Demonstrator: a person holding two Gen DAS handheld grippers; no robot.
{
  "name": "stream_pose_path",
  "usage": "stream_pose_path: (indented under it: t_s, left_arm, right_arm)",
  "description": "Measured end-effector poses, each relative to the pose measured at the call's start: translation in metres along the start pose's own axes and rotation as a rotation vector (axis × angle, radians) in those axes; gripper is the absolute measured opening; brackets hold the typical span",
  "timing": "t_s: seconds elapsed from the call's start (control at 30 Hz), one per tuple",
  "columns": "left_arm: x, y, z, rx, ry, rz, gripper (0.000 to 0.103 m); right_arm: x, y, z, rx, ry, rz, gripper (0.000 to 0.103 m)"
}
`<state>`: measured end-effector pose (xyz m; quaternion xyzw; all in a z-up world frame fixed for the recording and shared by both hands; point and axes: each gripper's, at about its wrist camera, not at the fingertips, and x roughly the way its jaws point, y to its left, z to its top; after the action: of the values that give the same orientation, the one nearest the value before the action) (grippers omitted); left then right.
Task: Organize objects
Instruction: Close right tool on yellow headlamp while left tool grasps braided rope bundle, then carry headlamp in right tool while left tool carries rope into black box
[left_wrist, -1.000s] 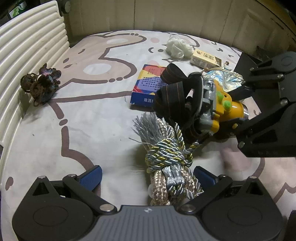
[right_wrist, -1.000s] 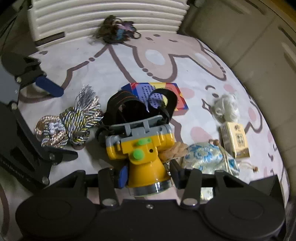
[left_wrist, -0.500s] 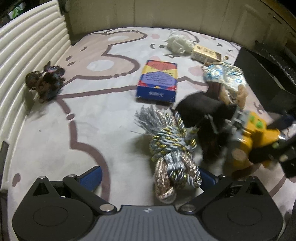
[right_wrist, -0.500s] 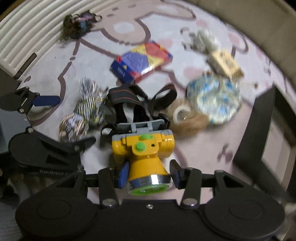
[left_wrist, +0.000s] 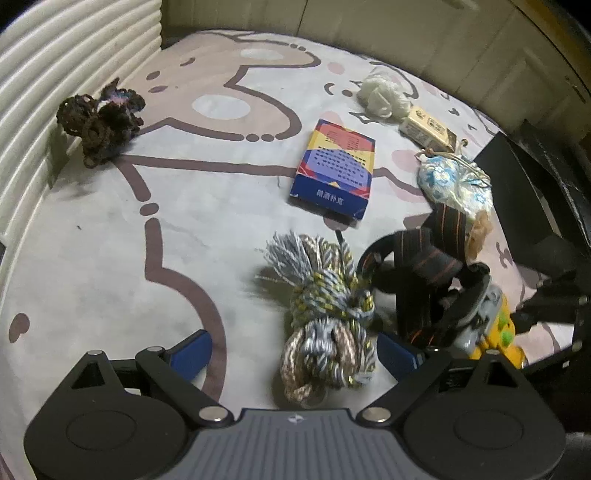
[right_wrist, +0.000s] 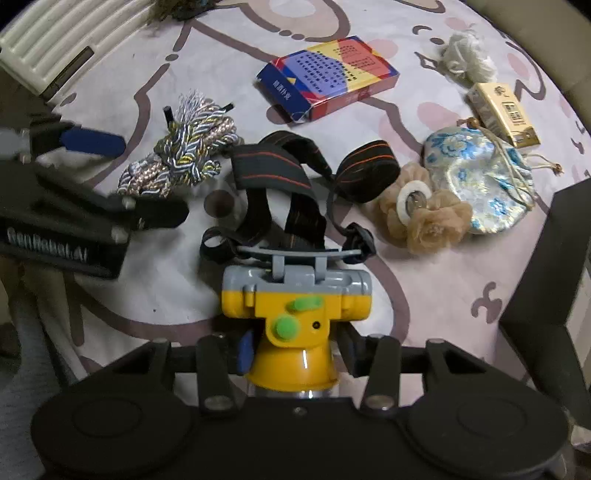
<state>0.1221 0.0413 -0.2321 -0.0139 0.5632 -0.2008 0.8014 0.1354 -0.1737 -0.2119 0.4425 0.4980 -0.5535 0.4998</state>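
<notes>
- The right gripper (right_wrist: 291, 350) is clamped on the yellow barrel of the headlamp (right_wrist: 295, 302), its blue pads pressed against both sides just below the grey housing.
- The headlamp's black straps (right_wrist: 277, 166) (thin orange lines run along them) trail forward onto the patterned mat (right_wrist: 129, 280), looping toward the card box.
- The left gripper (left_wrist: 293, 350) stands wide over the braided cord bundle (left_wrist: 325, 314); its jaws have just been closing a little, with the bundle between the blue pads (left_wrist: 190, 350), which do not appear to press on it.
- The bundle lies on the mat just left of the straps, its frayed tassel end pointing away from the left gripper.
- The blue, red and yellow card box (right_wrist: 328, 77) lies flat beyond the straps.
- A blue-and-white brocade pouch (right_wrist: 480, 184) sits to the right, touching a beige fabric flower piece (right_wrist: 424, 218).
- A small yellow carton (right_wrist: 502, 114) and a white yarn puff (right_wrist: 467, 61) lie beyond the pouch.
- A dark tangled bundle (left_wrist: 99, 122) rests against the ribbed white panel (left_wrist: 55, 74); what it is made of is hard to tell.
</notes>
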Motion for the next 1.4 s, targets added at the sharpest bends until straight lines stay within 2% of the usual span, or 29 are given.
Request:
stream_pose_path:
  t_s: [0.03,0.13,0.2,0.23,0.3,0.33,0.43,0.7,0.73,0.93,1.2,1.4]
  left_arm:
    - [0.002,-0.001,0.003,-0.001,0.006,0.007,0.094]
    - [0.006,-0.008,0.008,0.024,0.008,0.040,0.085]
    - [0.006,-0.012,0.009,0.049,-0.001,0.059,0.070]
    - [0.005,-0.014,0.009,0.071,-0.003,0.059,0.066]
    - [0.003,-0.018,0.008,0.092,-0.011,0.051,0.043]
    - [0.001,-0.019,0.008,0.094,-0.013,0.041,0.041]
    - [-0.006,-0.017,0.008,0.107,-0.032,0.021,0.040]
    - [-0.052,-0.018,0.022,0.092,-0.162,0.027,0.040]
    - [-0.058,-0.019,0.023,0.129,-0.170,0.000,0.040]
    - [-0.096,-0.026,0.034,0.142,-0.249,0.005,0.040]
    - [-0.129,-0.041,0.049,0.168,-0.310,-0.011,0.040]
    - [-0.140,-0.068,0.070,0.206,-0.352,-0.058,0.040]
  right_arm:
    - [-0.001,-0.002,-0.001,0.007,-0.010,0.010,0.042]
    - [-0.002,-0.004,-0.006,0.004,-0.039,0.017,0.042]
    - [-0.002,-0.003,-0.010,-0.010,-0.057,0.014,0.041]
    - [-0.003,-0.003,-0.013,-0.010,-0.066,0.015,0.041]
    - [-0.004,-0.006,-0.017,-0.005,-0.083,0.020,0.041]
    - [-0.005,-0.009,-0.021,-0.003,-0.095,0.020,0.041]
    - [-0.012,-0.012,-0.026,0.006,-0.138,0.012,0.041]
    - [-0.054,-0.022,-0.029,0.057,-0.294,-0.005,0.041]
    - [-0.060,-0.023,-0.027,0.065,-0.313,-0.005,0.041]
    - [-0.098,-0.039,-0.027,0.117,-0.420,-0.004,0.041]
    - [-0.132,-0.054,-0.029,0.170,-0.493,-0.009,0.041]
    - [-0.158,-0.078,-0.035,0.222,-0.543,-0.043,0.041]
